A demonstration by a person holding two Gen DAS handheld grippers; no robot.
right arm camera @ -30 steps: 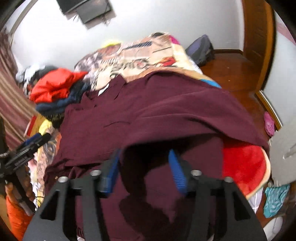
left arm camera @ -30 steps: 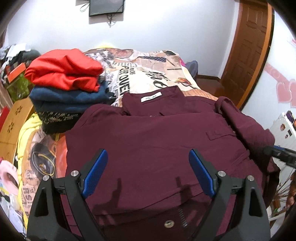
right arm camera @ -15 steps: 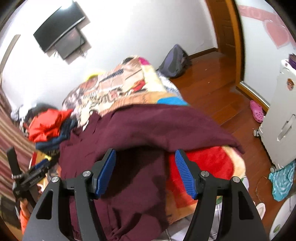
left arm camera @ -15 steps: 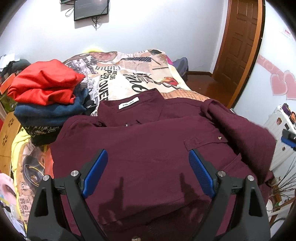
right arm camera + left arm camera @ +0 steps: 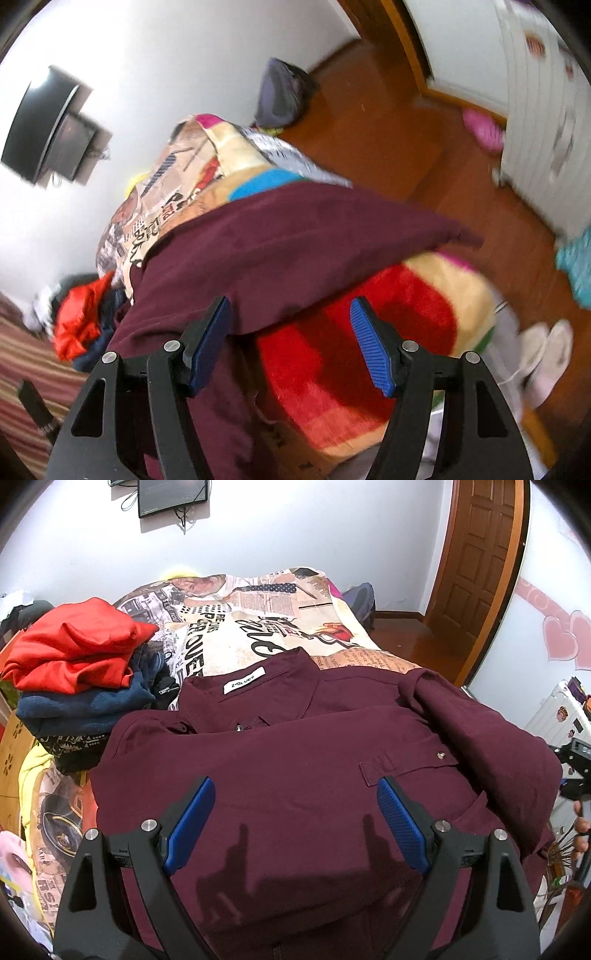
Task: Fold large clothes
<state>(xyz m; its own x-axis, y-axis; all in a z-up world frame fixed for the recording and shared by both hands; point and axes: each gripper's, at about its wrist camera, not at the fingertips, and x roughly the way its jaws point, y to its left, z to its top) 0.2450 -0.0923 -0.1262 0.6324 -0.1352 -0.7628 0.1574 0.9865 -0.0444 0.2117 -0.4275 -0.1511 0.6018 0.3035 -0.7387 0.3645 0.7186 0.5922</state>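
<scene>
A large maroon shirt (image 5: 295,760) lies face up on the bed, collar and white label at the far side, chest pocket at the right. Its right sleeve (image 5: 480,731) is folded in over the body. My left gripper (image 5: 295,823) is open and empty, hovering above the shirt's lower middle. My right gripper (image 5: 290,343) is open and empty beside the bed's right edge, where the shirt (image 5: 266,251) hangs over a red and yellow blanket (image 5: 351,354). The right gripper also shows at the left wrist view's right edge (image 5: 574,764).
A stack of folded clothes, red on top of navy (image 5: 77,675), sits at the bed's left. The newspaper-print bedcover (image 5: 266,627) extends behind the shirt. A wooden door (image 5: 476,561), a white cabinet (image 5: 543,110), a dark bag (image 5: 284,92) and slippers (image 5: 546,347) are on the floor.
The right gripper opened, let go of the shirt sleeve and swung away to the right of the bed. The left gripper rose and drew back a little, staying open.
</scene>
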